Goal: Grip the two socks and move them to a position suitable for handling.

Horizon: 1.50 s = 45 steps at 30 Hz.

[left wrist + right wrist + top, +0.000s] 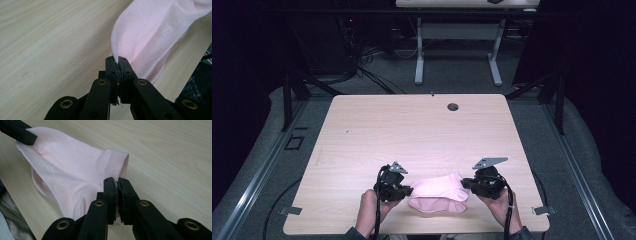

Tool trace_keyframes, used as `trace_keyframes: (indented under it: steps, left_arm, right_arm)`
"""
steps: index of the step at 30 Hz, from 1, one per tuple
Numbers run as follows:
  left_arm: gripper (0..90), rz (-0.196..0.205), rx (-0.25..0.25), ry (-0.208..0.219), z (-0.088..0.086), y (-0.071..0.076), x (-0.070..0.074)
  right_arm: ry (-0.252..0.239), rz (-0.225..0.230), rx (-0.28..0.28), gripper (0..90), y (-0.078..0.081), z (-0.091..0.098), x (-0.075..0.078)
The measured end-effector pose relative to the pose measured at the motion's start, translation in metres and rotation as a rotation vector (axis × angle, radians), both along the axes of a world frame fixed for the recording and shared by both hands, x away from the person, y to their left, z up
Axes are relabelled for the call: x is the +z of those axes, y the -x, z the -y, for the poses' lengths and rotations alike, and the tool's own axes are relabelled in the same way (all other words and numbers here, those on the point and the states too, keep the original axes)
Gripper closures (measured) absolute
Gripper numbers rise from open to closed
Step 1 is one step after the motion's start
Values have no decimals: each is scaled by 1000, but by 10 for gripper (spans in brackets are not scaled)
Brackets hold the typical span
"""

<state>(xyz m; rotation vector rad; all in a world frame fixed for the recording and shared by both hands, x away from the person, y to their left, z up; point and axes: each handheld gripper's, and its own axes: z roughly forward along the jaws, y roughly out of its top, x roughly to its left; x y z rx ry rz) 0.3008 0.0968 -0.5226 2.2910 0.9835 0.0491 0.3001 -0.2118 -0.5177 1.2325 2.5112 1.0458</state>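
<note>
A pale pink sock (439,192) hangs stretched between both grippers, just above the near edge of the wooden table (412,130). My left gripper (410,190) is shut on the sock's left end (140,40), its jaws pressed together on a fold of fabric. At the other end, my right gripper (465,184) is shut on the sock (75,167) close to its ribbed cuff (117,162). The left gripper's black tip (21,133) pinches the far end in the right gripper view. The sock's lower edge sags toward the table.
A round cable hole (453,106) sits near the table's far edge. A second table's legs (419,55) stand on the grey floor beyond. Dark fabric (197,82) lies past the near table edge.
</note>
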Motion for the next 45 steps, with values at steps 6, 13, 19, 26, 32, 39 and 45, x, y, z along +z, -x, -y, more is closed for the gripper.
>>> trace_keyframes:
  steps: [6, 13, 19, 26, 32, 39, 45]
  left_arm:
    - [880, -2, -6, -14, 1, 6, -4]
    - [880, -22, -8, -30, 1, 10, -15]
    - [873, -22, -12, -73, 8, 9, -23]
    - [729, -2, -10, -120, 9, 9, -27]
    - [463, 30, 30, -130, 6, 9, -23]
    - [249, 68, 63, -125, -10, 10, -10]
    - [148, 133, 127, -125, -33, 12, 7]
  right_arm:
    - [13, -26, -3, 851, 5, 1, -4]
    - [28, -42, 16, 849, 8, -1, -15]
    - [50, -59, 13, 845, 6, -3, -31]
    - [49, -69, 10, 831, 6, -5, -43]
    - [45, -67, 4, 784, 5, -6, -41]
    - [24, -34, -19, 549, 8, 0, -26]
    - [-12, 33, -65, 223, 13, 15, -7]
